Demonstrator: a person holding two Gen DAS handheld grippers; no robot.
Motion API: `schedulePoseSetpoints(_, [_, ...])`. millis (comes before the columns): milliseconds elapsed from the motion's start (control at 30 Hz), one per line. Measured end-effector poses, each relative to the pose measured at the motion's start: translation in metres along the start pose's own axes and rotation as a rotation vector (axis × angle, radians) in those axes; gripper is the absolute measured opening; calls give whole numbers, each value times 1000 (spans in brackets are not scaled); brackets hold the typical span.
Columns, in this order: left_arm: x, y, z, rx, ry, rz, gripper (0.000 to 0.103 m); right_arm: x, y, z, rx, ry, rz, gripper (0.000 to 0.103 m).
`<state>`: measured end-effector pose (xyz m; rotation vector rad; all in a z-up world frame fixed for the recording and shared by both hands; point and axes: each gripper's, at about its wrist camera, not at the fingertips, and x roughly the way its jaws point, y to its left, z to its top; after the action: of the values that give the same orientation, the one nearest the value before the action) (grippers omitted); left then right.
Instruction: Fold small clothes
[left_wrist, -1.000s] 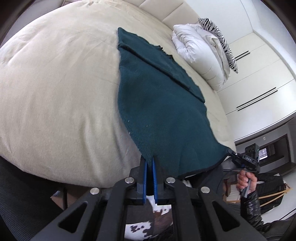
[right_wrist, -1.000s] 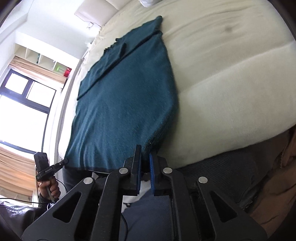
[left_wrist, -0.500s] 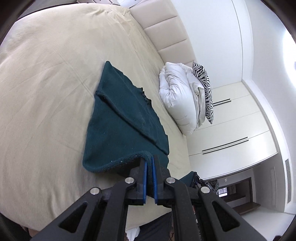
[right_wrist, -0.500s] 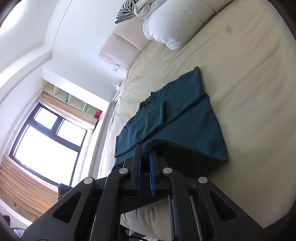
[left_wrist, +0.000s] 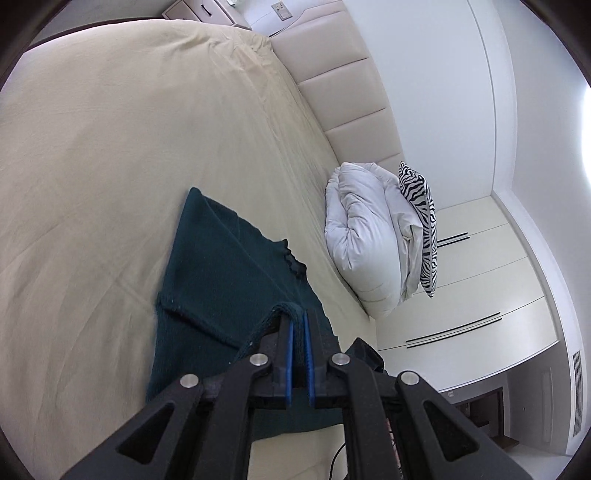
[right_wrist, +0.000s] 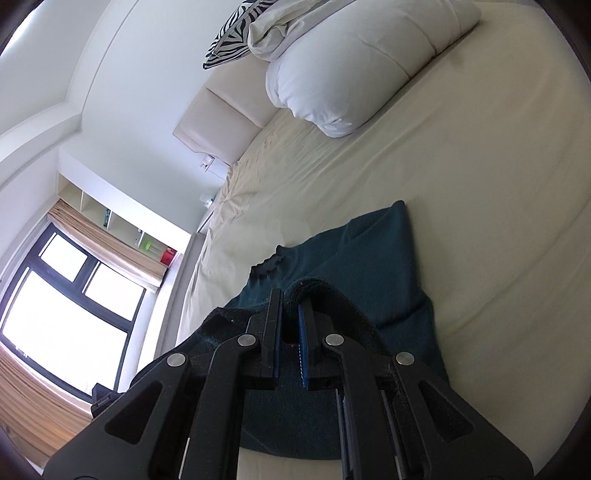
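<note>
L gripper (left_wrist: 299, 325): clamped on hem of teal garment (left_wrist: 221, 280).
R gripper (right_wrist: 290, 306): clamped on other hem corner.
Change: hem carried from bed (left_wrist: 110, 147) edge up over body, toward neckline.
Means: half-fold nearly done; lay & release next.

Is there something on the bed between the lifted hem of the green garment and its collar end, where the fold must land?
Nothing visible. Both the left gripper and the right gripper are shut on the hem of the green garment. Ahead lies only the garment's own flat cloth. The white duvet sits apart, beyond the collar, on the bed.
</note>
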<state>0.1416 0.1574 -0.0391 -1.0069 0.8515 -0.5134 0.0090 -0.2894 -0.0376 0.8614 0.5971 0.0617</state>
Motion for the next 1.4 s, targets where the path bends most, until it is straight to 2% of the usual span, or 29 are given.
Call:
schedulePoseSetpoints(300, [57,14,56,-19,-21,70,7,81,-11,47,19,18,-69,6])
schedulePoseSetpoints(633, [125,54,98,-29,11,215,8,172,-42,81,69,53,-164,6])
schedulePoseSetpoints(667, [128,58,101,-37,7,227,9,181,-46,83,77,59,-175,10])
schedulePoseSetpoints(700, [128,62,102,-46,0,232,10,191,-50,85,86,69,-185,10])
schedulePoseSetpoints(767, [124,66,101,-50,-2,220,28,209,-61,87,108,91,-212,11])
schedulePoseSetpoints(800, [120,66,99,-48,-5,229,35,214,-65,87,117,91,-225,15])
schedulePoseSetpoints(833, [116,67,97,-45,-9,238,43,218,-68,89,119,82,-229,30])
schedulePoseSetpoints(867, [111,66,95,-40,-14,231,43,217,-70,89,113,60,-234,46])
schedulePoseSetpoints(933, [102,61,87,-21,-21,229,43,212,-72,92,109,6,-254,55])
schedulePoseSetpoints(1067, [90,39,64,85,-16,256,44,195,-70,94,93,-1,-259,55])
schedulePoseSetpoints(1167, [82,25,41,181,-22,304,49,177,-54,84,-28,28,-289,55])
schedulePoseSetpoints(1267, [81,24,22,234,-5,338,49,165,-44,65,-130,66,-323,55])
schedulePoseSetpoints(1400, [82,35,10,261,7,392,49,158,-34,41,-244,119,-360,53])
